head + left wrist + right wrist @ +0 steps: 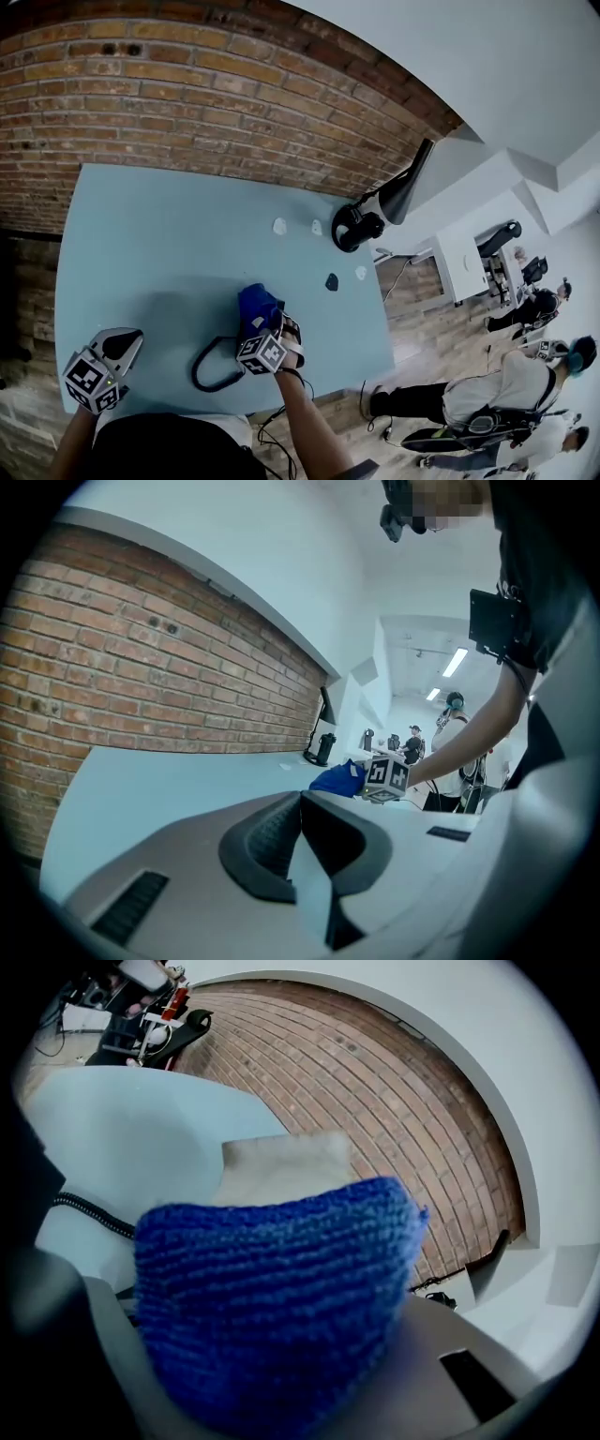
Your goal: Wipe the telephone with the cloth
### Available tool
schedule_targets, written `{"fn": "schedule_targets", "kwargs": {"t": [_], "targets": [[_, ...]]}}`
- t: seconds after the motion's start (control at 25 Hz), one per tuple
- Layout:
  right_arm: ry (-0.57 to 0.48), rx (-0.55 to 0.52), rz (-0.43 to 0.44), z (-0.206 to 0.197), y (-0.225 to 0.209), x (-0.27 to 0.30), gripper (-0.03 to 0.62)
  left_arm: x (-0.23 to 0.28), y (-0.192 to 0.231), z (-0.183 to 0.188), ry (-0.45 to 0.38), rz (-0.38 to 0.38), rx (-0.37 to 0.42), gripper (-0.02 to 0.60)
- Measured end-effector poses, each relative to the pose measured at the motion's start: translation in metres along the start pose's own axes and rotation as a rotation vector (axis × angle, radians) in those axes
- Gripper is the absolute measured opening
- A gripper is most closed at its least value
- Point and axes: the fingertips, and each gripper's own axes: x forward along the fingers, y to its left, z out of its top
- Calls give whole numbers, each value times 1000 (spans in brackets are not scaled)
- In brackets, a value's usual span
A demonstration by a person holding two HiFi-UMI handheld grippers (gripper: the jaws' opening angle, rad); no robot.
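Note:
My right gripper [265, 323] is over the near middle of the light blue table [150, 234], shut on a blue knitted cloth [258, 304]. In the right gripper view the cloth [281, 1297] fills the space between the jaws. Past it lies a pale beige body [281, 1171] that looks like the telephone. A black coiled cord [214, 367] loops on the table just left of this gripper and shows again as the cord [89, 1213]. The telephone itself is hidden under the cloth and gripper in the head view. My left gripper [129, 341] hangs at the near left corner, shut and empty, tips together [300, 803].
A black desk lamp [361, 225] stands at the table's far right edge. Small white scraps [279, 226] and a dark bit [331, 281] lie near it. A brick wall [187, 84] runs behind the table. People stand on the wood floor [422, 309] to the right.

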Motion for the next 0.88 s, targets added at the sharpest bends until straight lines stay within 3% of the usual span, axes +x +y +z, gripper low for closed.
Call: {"fn": "schedule_targets", "kwargs": {"t": [0.2, 0.88], "targets": [[4, 58, 6, -13, 4, -6, 60, 6, -4, 9, -24, -5, 0, 20], [26, 75, 19, -21, 17, -14, 58, 2, -20, -1, -16, -14, -6, 20]]}}
